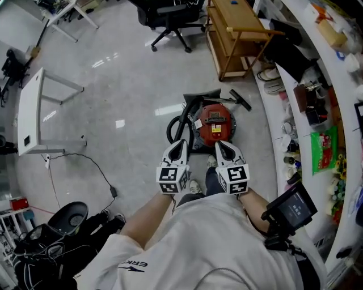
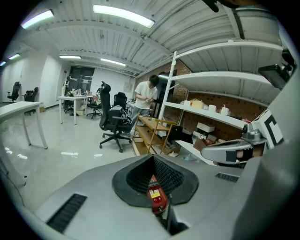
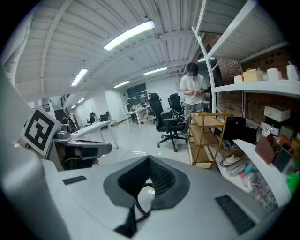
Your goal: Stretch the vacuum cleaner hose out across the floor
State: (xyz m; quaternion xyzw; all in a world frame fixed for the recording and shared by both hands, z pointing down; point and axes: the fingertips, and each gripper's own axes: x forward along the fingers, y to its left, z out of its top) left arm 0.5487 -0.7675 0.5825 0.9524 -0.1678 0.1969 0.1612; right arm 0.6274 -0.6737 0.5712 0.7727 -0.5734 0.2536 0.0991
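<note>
A red canister vacuum cleaner [image 1: 214,122] stands on the grey floor just ahead of my feet. Its black hose [image 1: 178,122] lies coiled against its left side. My left gripper [image 1: 182,142] hovers in front of the hose coil, and my right gripper [image 1: 219,145] hovers over the vacuum's near edge. Both are shut with nothing between the pads. In the left gripper view, the left gripper [image 2: 153,157] shows a strip of the red vacuum [image 2: 157,196] below its tips. In the right gripper view, a loop of hose [image 3: 139,202] shows below the right gripper [image 3: 149,158].
A black floor nozzle [image 1: 240,99] lies behind the vacuum. A wooden shelf cart [image 1: 235,34] and a black office chair [image 1: 170,17] stand farther off. White table [image 1: 31,110] at left, a thin cable [image 1: 97,167] on the floor, cluttered shelving [image 1: 317,113] at right. A person [image 3: 193,91] stands by the shelves.
</note>
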